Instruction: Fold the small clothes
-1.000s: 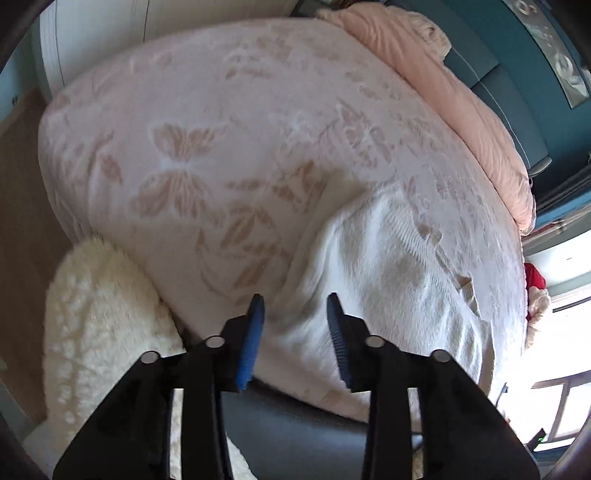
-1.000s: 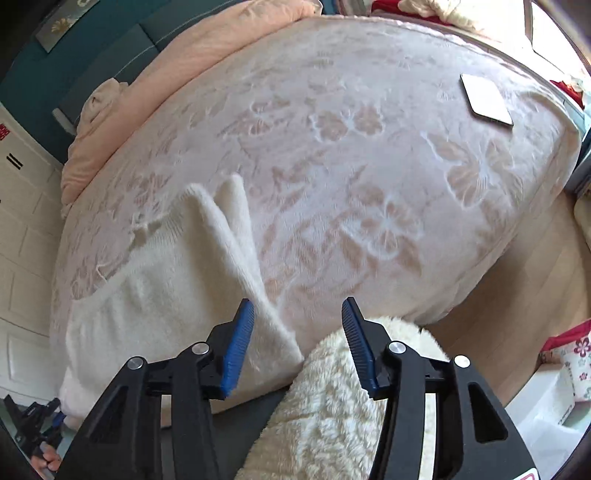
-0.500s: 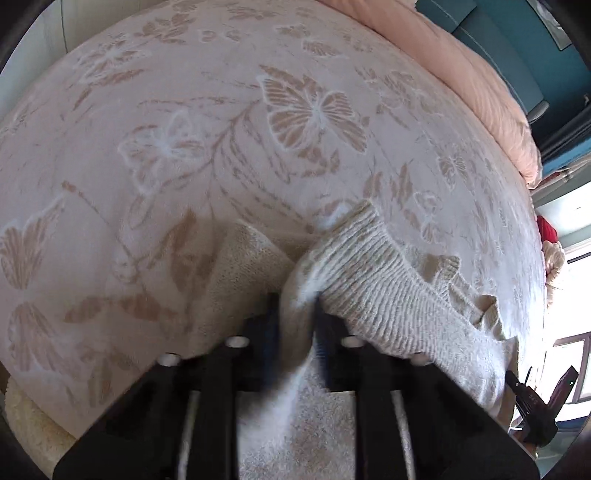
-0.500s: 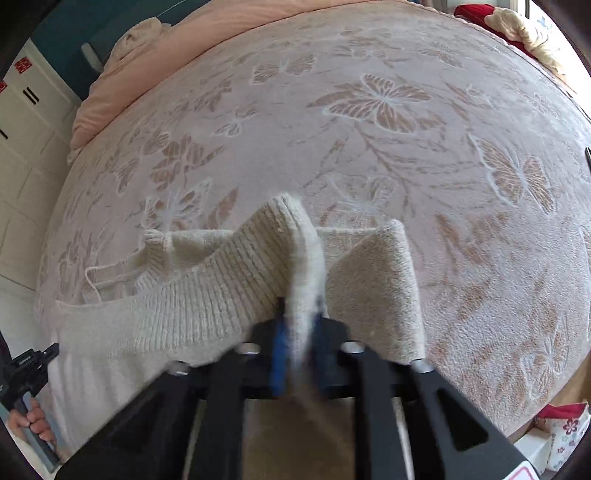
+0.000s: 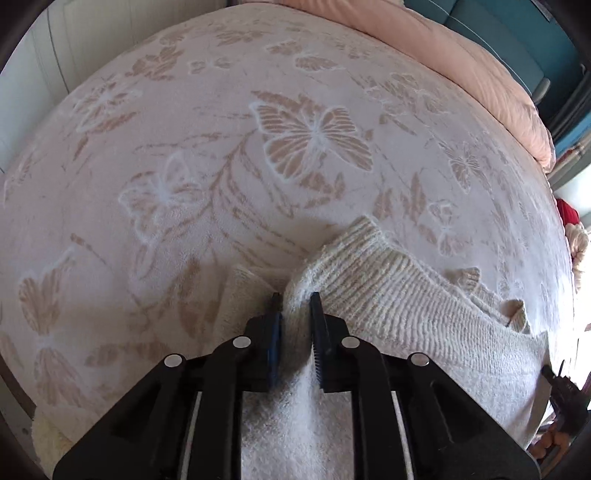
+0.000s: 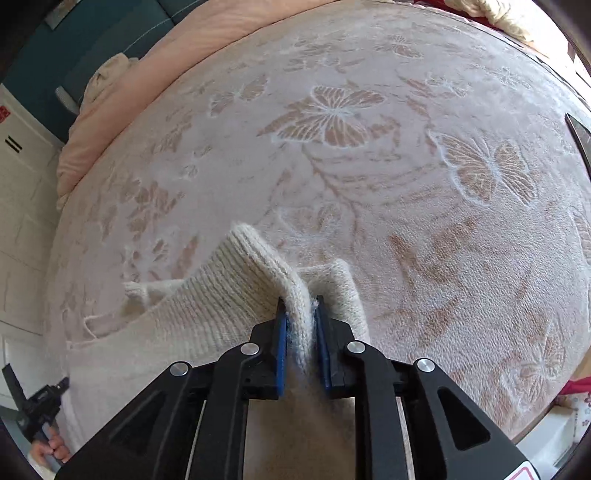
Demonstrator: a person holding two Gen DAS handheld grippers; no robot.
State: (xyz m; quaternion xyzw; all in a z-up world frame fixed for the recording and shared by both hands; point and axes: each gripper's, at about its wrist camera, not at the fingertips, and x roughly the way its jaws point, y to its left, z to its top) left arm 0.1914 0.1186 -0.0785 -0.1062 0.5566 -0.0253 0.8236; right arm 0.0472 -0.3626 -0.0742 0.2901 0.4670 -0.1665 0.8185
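Observation:
A cream knitted sweater (image 5: pixel 406 306) lies on a pink bedspread with butterfly patterns (image 5: pixel 295 147). My left gripper (image 5: pixel 295 299) is shut on a bunched fold of the sweater's ribbed hem and holds it up off the bed. In the right wrist view my right gripper (image 6: pixel 300 301) is shut on another ribbed corner of the same sweater (image 6: pixel 221 295), also lifted. The lifted hem folds over the part of the sweater that lies on the bedspread (image 6: pixel 369 147). The rest of the garment trails back under both grippers.
A peach duvet (image 5: pixel 461 55) is bunched along the far side of the bed, also in the right wrist view (image 6: pixel 166 74). A teal headboard (image 5: pixel 517 29) stands behind it. White cupboards (image 6: pixel 18 177) stand at the left. A dark flat object (image 6: pixel 578 136) lies at the bed's right edge.
Both grippers were open at the bed's near edge a second ago. They have closed on the sweater's hem, lifted it and carried it forward over the bed.

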